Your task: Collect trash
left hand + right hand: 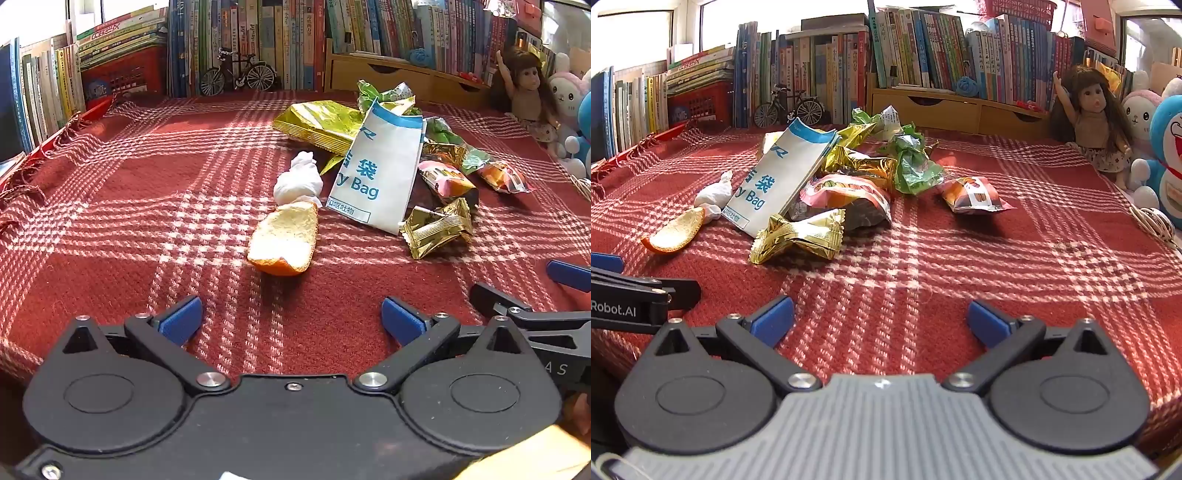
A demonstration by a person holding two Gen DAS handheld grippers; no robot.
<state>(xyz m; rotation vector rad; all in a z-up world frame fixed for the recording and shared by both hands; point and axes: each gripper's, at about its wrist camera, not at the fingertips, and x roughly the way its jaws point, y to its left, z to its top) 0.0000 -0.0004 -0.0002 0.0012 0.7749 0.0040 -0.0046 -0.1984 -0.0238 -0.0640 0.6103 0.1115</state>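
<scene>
Trash lies in a heap on a red plaid cloth (147, 206). A white and blue paper bag (376, 166) (783, 181) leans among snack wrappers. In front of it lie an orange peel (284, 240) (677, 230), a twisted white tissue (297, 181) (713, 195) and a gold wrapper (436, 229) (801, 236). A pink and orange packet (973, 195) lies apart to the right. My left gripper (291, 319) hangs open just short of the peel, nothing between its blue pads. My right gripper (881, 319) is open over bare cloth, short of the gold wrapper.
Rows of books (923, 55) and a wooden drawer unit (960, 107) line the back, with a small model bicycle (238, 74). A doll (1089, 114) and plush toys (1163, 147) stand at the right edge. A red crate (122, 77) sits back left.
</scene>
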